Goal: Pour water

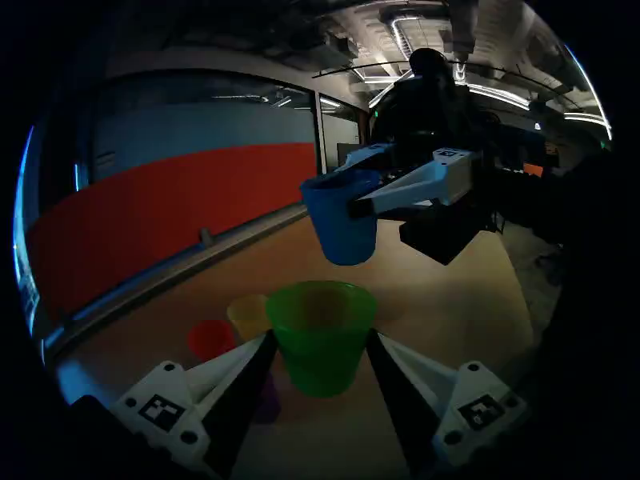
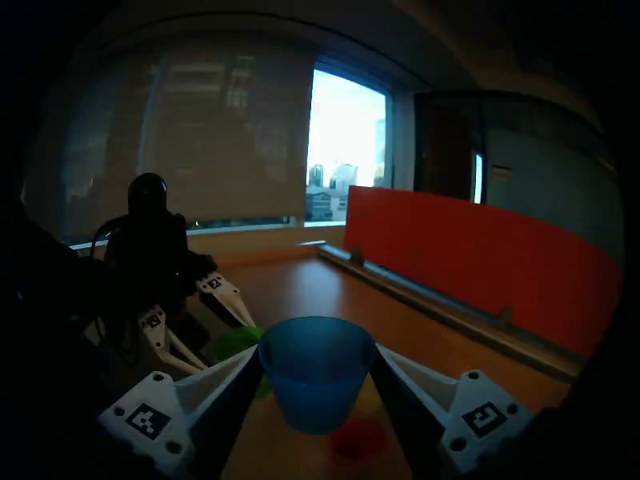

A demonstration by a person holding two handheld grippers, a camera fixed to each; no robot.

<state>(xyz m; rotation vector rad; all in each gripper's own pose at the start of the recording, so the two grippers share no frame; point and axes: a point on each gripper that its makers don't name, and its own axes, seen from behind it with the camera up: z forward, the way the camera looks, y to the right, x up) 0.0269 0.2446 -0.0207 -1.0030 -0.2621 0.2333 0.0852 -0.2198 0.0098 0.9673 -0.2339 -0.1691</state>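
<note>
In the left gripper view my left gripper (image 1: 322, 346) is shut on a green cup (image 1: 322, 332), held upright above the table. Farther off, my right gripper (image 1: 352, 196) holds a blue cup (image 1: 342, 216) upright, higher than the green cup and a little beyond it. In the right gripper view my right gripper (image 2: 318, 364) is shut on that blue cup (image 2: 316, 380). The left gripper (image 2: 204, 320) shows at the left there with the green cup (image 2: 237, 344) between its fingers. Whether either cup holds water I cannot tell.
A red cup (image 1: 210, 338), a yellow cup (image 1: 249, 314) and a purple cup (image 1: 268, 400) stand on the wooden table (image 1: 448, 304) below the green cup. A red partition (image 1: 160, 208) with a rail runs along the table's far edge. A dark figure (image 1: 428, 96) stands behind the right gripper.
</note>
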